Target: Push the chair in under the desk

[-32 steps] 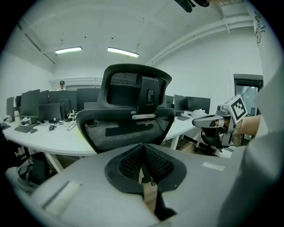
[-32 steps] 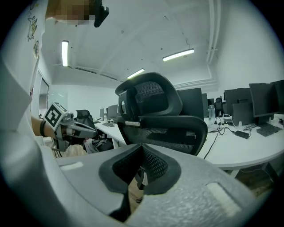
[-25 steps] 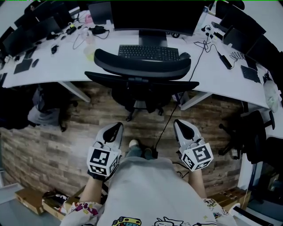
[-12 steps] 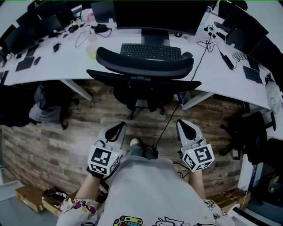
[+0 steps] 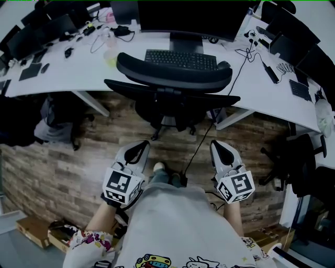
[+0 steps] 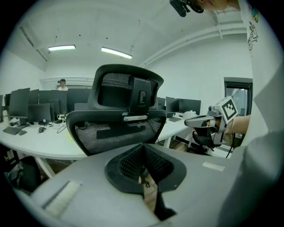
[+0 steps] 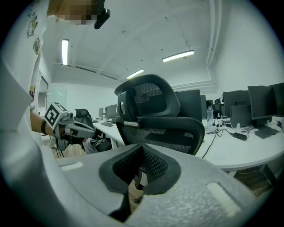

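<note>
i see the black office chair [image 5: 172,86] standing right up at the white desk [image 5: 63,78], with its back to me. its back and its curved headrest are thin mesh in a hard plastic frame. that net shows best in the two gripper views; in the head view they look like two dark bent bars. the desk top is smooth and bends in a long curve. a flat black keyboard [image 5: 180,59] and a big dark monitor [image 5: 188,15] sit just past the chair. the floor [image 5: 78,162] is rough-looking wood planks. the left gripper [image 5: 139,151] and the right gripper [image 5: 221,151] are low down near me, well apart from the chair. each one has its grey fingers pressed together with nothing between them. the seat is hidden under the chair's back, so i cannot tell how far it goes under the desk, and only bits of the legs peek out. a thin black cable [image 5: 201,138] hangs from the desk to the floor. only the gripper views show the long ceiling lights [image 6: 117,53].
</note>
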The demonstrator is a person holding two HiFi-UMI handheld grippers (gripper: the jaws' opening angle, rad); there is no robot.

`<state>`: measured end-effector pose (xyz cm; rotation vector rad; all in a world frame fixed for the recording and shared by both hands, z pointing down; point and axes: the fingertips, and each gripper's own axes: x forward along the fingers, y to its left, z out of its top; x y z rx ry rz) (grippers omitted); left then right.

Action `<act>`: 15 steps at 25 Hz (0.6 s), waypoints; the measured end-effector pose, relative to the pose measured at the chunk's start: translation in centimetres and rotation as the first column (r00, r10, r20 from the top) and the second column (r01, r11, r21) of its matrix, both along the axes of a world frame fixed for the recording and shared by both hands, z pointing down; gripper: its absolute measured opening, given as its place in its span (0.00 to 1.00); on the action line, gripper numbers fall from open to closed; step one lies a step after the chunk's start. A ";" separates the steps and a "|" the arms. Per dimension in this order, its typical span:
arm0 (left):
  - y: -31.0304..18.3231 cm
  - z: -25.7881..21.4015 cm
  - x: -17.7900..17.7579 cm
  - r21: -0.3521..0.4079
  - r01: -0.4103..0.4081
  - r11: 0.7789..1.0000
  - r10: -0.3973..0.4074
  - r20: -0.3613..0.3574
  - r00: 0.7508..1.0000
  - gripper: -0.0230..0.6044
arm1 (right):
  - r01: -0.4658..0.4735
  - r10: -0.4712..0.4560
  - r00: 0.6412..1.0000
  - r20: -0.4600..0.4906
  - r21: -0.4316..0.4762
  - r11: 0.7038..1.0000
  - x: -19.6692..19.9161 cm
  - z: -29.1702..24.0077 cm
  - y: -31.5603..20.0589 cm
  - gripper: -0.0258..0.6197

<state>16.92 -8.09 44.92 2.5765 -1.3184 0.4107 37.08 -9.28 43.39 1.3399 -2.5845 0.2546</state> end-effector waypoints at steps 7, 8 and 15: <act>-0.9 -0.2 0.3 0.014 -0.022 1.000 0.022 0.014 1.000 0.05 | 0.009 -0.009 1.000 -0.008 -0.003 1.000 -0.2 0.4 -0.2 0.04; -1.1 -0.3 0.4 0.016 -0.027 0.999 0.027 0.016 1.000 0.05 | 0.002 -0.002 1.000 -0.007 -0.001 1.000 -0.1 0.4 -0.3 0.04; -2.1 -0.5 1.5 0.028 -0.065 0.998 0.064 0.025 0.998 0.05 | -0.036 0.037 0.999 -0.006 0.019 0.999 1.3 -0.2 -0.7 0.04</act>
